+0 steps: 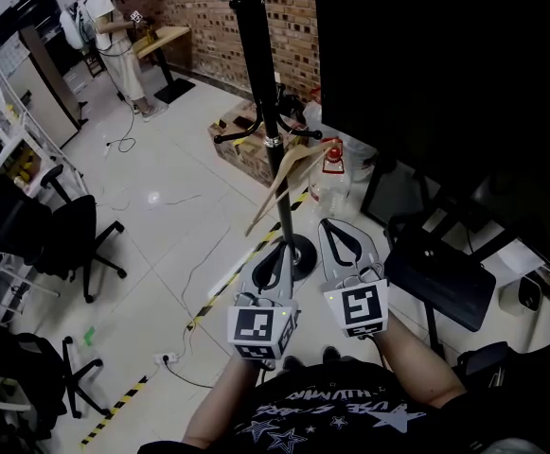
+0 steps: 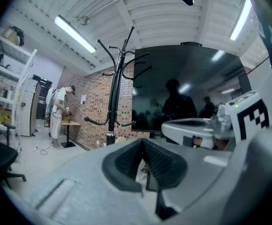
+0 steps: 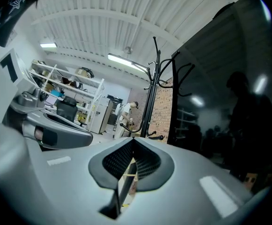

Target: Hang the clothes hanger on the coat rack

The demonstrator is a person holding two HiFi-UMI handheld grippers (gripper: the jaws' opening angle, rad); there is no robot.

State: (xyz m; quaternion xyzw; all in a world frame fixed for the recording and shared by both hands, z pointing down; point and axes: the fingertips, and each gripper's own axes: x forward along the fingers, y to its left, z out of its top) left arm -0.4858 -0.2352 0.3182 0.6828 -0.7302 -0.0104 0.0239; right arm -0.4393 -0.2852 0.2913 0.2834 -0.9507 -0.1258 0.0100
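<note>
Zero held: left claw (image 1: 281,245), right claw (image 1: 329,224) closed, empty. Could knock tilted wooden hanger (image 1: 279,185) off coat rack (image 1: 260,64) by bumping it.

Decently bright overall, lit by fluorescent tubes (image 2: 75,33) overhead, with soft shadows on the pale floor (image 1: 161,216) and the coat rack (image 2: 111,107) reading as a dark silhouette. Heavy fisheye bending and black corners in both gripper views, nearest surfaces blurry. Bit of tube glare on the dark screen (image 2: 201,78) too.
</note>
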